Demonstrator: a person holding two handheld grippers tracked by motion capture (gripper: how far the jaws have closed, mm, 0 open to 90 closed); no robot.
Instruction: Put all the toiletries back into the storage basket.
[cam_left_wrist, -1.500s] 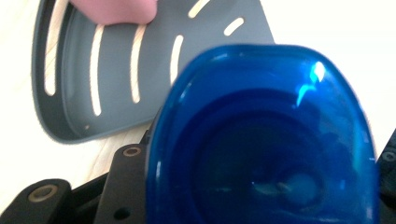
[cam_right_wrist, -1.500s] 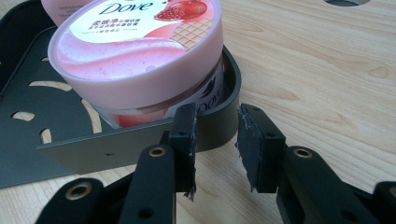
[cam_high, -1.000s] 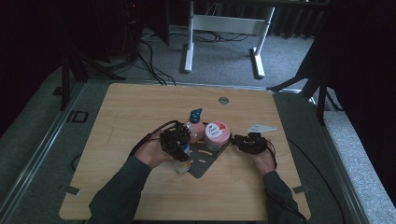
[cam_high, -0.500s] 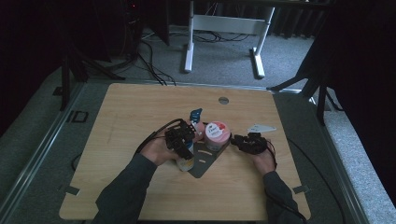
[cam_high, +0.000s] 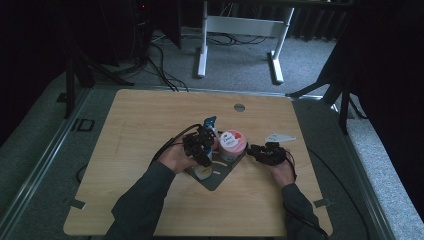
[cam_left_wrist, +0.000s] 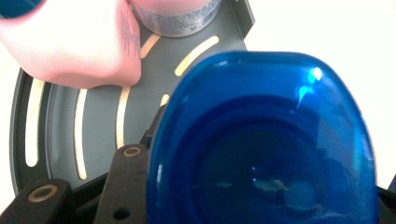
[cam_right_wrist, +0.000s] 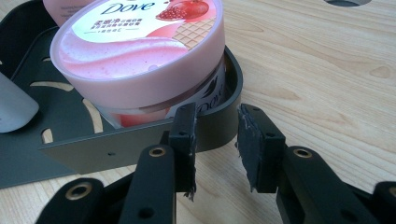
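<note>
**Blue-capped bottle held over the dark tray**

The blue-capped bottle (cam_left_wrist: 261, 140) sits right between the fingers of the left gripper (cam_high: 200, 145), its cap looming large in the left gripper view; the one finger I can see lies against its side, so it looks pinched. It stands at the near left part of the dark slotted tray (cam_high: 220, 175) in the middle of the wooden counter (cam_high: 140, 120). Just beside it on the tray are a pale pink bottle (cam_left_wrist: 79, 42) and a pink Dove tub (cam_right_wrist: 140, 51), the tub tucked against the tray's curved right wall. The right gripper (cam_right_wrist: 215, 140) rests low on the counter at that wall, its fingers spread with nothing between them, the left one just touching the rim. A small white wedge (cam_high: 280, 137) lies farther right on the counter.
</note>
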